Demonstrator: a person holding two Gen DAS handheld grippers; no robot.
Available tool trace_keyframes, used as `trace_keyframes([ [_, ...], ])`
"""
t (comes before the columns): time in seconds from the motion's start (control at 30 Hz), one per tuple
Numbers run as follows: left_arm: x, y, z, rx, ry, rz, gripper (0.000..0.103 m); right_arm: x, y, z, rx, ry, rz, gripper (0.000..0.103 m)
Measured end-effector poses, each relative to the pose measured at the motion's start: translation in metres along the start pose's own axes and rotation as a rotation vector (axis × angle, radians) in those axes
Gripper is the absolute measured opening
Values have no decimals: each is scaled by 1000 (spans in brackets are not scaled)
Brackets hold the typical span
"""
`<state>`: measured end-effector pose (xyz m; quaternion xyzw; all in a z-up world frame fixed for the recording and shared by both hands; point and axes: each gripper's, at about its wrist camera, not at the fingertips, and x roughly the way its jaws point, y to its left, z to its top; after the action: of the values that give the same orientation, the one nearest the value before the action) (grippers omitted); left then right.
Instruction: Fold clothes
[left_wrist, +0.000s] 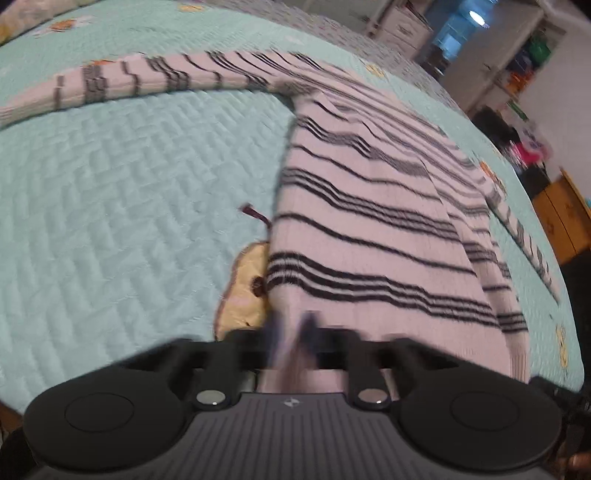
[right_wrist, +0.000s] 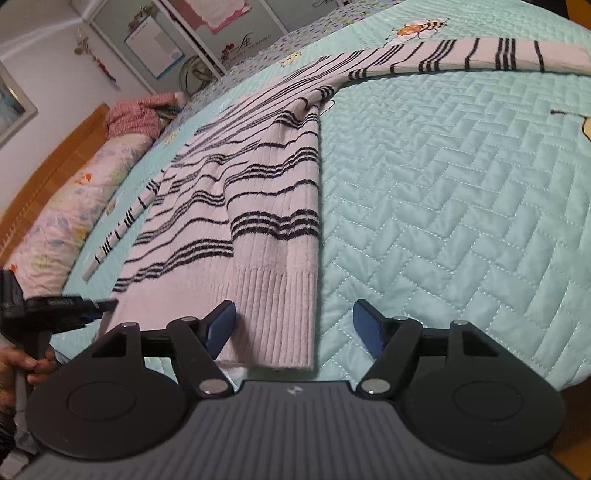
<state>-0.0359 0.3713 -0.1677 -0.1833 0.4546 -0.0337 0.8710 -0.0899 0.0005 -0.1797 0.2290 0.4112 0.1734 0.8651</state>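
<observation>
Pink black-striped sweater (right_wrist: 258, 206) spread flat on mint quilted bedspread (right_wrist: 443, 221), one sleeve (right_wrist: 461, 55) stretched far right. Left gripper (left_wrist: 291, 332) pinched shut on near hem; right gripper (right_wrist: 291, 325) spread open, straddling hem's right corner.

Home bedroom: quilted bedspread (right_wrist: 443, 206), wooden headboard (right_wrist: 48, 181).

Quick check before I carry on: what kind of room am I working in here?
Most likely a home bedroom. The striped sweater lies on a bed's quilted mint bedspread, with a wooden headboard and floral pillow behind it, and storage shelves across the room.
</observation>
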Motion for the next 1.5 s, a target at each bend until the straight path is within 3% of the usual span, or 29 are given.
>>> trace_keyframes([
  [0.23,-24,5,-5,-7,-31,66,5,-3,-5,3,82,-4,23,72],
  [0.4,-27,2,-5,29,-9,60,5,-6,-10,18,166,-5,33,72],
  [0.6,-28,9,8,-40,-38,9,9,6,-18,48,175,-68,-4,73],
  [0.7,-26,5,20,-11,-75,6,16,33,-19,66,142,-59,-8,73],
  [0.77,-19,7,33,-8,-97,17,33,52,-16,77,110,-53,-13,73],
  [0.83,-10,11,48,-26,-120,34,40,69,-8,88,65,-49,-18,76],
  [0.97,14,26,77,-83,-133,42,41,97,14,104,-65,-25,-55,77],
  [1.0,20,27,82,-88,-129,45,41,103,20,107,-103,-15,-76,75],
  [1.07,30,27,88,-77,-114,44,41,109,29,108,-160,-6,-100,53],
  [1.1,35,26,89,-69,-101,47,41,113,34,109,-188,-2,-112,30],
  [1.13,39,26,89,-60,-88,50,41,113,35,109,-194,-1,-129,17],
  [1.3,42,21,74,12,-53,12,42,99,5,106,-5,-10,-33,11],
  [1.43,40,13,66,50,-21,-15,40,84,-7,105,-15,-36,-135,9],
  [1.5,38,6,61,87,-5,2,39,80,-11,102,-2,-25,-134,9],
])
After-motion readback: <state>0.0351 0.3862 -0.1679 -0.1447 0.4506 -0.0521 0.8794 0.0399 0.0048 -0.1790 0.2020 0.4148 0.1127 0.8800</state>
